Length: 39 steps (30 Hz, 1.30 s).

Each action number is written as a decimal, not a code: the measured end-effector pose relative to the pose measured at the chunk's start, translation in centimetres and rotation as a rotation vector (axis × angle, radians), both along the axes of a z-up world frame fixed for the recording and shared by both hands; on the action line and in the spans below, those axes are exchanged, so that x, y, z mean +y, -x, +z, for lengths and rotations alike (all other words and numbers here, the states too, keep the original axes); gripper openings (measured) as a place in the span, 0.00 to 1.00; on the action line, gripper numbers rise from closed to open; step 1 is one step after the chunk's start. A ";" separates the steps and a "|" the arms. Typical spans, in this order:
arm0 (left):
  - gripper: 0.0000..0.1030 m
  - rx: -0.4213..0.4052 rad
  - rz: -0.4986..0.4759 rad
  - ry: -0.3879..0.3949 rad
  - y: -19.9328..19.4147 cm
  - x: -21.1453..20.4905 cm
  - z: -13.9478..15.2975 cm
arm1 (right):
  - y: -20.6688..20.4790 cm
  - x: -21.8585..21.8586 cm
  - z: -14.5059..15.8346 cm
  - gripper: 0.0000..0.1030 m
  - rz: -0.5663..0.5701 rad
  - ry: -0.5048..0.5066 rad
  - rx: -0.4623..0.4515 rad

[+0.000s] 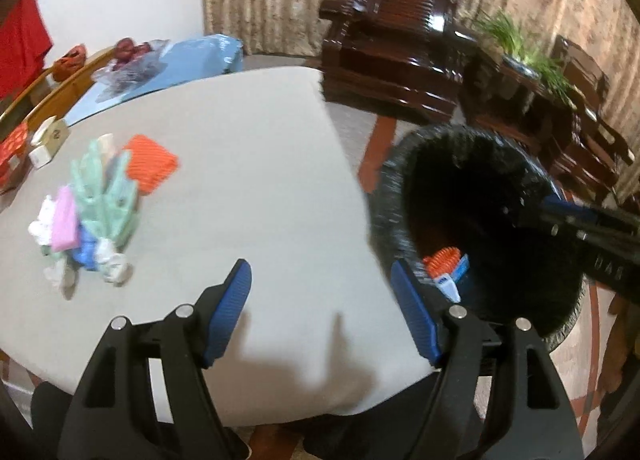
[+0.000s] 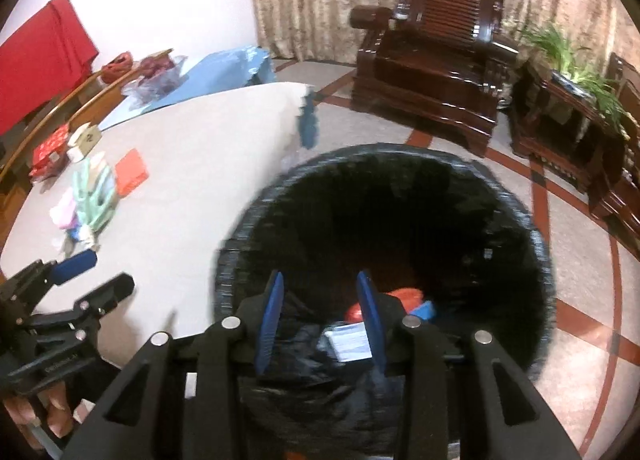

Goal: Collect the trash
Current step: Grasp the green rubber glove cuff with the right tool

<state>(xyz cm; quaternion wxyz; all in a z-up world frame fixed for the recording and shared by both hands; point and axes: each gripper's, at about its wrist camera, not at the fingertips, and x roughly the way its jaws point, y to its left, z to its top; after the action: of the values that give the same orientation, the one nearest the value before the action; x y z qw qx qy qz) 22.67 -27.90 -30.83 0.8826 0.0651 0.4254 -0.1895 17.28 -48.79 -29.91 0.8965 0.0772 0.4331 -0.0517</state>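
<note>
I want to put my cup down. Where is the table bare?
Bare: the wide stretch of table between the trash pile and the bin, right up to the near edge. Crowded: the far left side, with the pile, orange packet and small boxes.

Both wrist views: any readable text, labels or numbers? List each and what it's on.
Nothing reads cleanly.
Small cream box at the table's far left: one dark mark on its face, like a digit, too blurred to quote.
White label on a packet inside the black bin: printed lines, too small to read.
Embossed lettering on the left gripper body, seen from the right wrist: blurred.
Right gripper: no markings visible.
</note>
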 end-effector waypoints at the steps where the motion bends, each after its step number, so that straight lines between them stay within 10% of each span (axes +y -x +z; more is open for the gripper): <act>1: 0.71 -0.005 0.011 0.002 -0.2 0.8 0.3 | -0.4 1.3 0.1 0.38 0.012 -0.005 0.002; 20: 0.72 -0.044 0.413 -0.037 -5.2 26.2 0.7 | -8.9 23.3 -0.1 0.41 0.303 -0.025 -0.030; 39: 0.70 -0.048 0.435 -0.016 -7.8 29.4 -2.3 | -16.2 32.3 -4.8 0.41 0.375 -0.026 0.036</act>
<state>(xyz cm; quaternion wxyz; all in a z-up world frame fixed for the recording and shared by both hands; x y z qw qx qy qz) 30.45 1.52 -33.12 0.9119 -0.0166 0.4100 0.0105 33.45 -16.51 -34.76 0.8814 0.0056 0.4567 0.1206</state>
